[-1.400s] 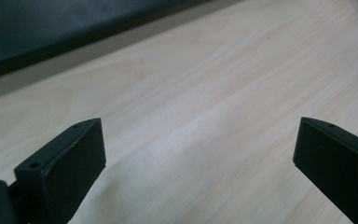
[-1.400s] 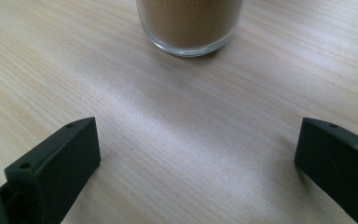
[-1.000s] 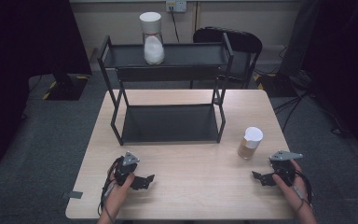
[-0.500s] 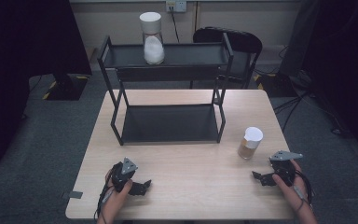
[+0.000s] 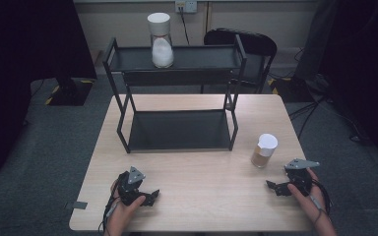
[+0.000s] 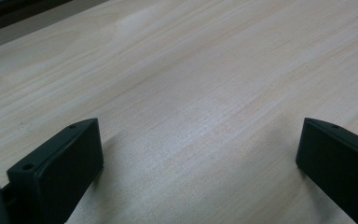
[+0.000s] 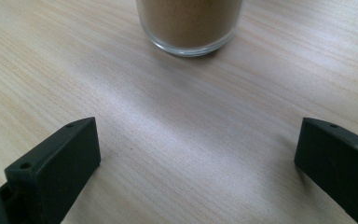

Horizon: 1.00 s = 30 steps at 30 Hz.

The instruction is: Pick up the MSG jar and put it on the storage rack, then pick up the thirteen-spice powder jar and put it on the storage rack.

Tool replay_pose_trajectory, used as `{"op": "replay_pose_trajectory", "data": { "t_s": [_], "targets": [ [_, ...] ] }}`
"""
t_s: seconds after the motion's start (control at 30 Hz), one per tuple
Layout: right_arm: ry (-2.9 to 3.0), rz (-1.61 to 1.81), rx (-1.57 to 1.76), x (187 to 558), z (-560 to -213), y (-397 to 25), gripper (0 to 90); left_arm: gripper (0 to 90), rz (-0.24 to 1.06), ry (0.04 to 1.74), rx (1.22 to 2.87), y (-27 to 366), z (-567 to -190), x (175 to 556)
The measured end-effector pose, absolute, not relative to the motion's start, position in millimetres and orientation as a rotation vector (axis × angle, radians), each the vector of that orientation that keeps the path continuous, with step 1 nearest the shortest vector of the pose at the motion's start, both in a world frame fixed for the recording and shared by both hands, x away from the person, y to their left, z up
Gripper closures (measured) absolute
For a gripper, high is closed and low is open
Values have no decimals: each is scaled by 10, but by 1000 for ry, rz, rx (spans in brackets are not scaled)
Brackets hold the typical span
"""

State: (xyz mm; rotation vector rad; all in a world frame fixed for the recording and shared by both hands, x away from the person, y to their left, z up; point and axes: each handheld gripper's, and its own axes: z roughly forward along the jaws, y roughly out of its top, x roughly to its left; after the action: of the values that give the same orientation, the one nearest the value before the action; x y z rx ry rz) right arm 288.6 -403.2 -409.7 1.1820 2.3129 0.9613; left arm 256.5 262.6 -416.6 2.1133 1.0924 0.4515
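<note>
- Left gripper (image 5: pixel 150 197): low at the near left of the bench (image 5: pixel 202 206), held in the person's left hand (image 5: pixel 125 209). Grey plate on top, cable trailing off the near edge.
- Left gripper view: jaws stand wide apart with bare wood grain between them. Nothing held.
- Right gripper (image 5: pixel 274 187): low at the near right of the bench, in the right hand (image 5: pixel 307 194). Grey plate on top. Its jaws point left and slightly away from the person.
- Right gripper view: jaws spread wide, nothing between them but bench top. Gripper (image 7: pixel 198 172) is empty.
- Jar (image 5: pixel 264 150): upright on the bench, just beyond the right gripper and a little to its left, apart from it. Clear glass, brown powder inside, white lid.
- In the right gripper view the jar (image 7: pixel 189 23) sits straight ahead at the top of the frame, glass base flat on the wood, clear of both jaws.
- Rack (image 5: pixel 179 130): black metal, two tiers, standing at mid-bench beyond both grippers. Lower tier rests at bench level with nothing on it. The jar stands near the rack's front right leg, not touching.
- Upper tier: a second jar (image 5: pixel 161 42) stands upright left of centre, clear glass with white contents and a white lid.
- Behind the bench: a dark chair (image 5: pixel 248 46) at the far right side, a wall socket (image 5: pixel 187 6) with a cable hanging down, grey floor (image 5: pixel 54 142) around.
</note>
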Motion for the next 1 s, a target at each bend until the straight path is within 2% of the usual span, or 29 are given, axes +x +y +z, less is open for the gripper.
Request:
{"op": "replay_pose_trajectory", "data": {
  "t_s": [1.0],
  "targets": [
    [2308,958,1191,2877,-4095,-4022,0,0,455,1098,2114,2620,-4163,2556]
  ]
}}
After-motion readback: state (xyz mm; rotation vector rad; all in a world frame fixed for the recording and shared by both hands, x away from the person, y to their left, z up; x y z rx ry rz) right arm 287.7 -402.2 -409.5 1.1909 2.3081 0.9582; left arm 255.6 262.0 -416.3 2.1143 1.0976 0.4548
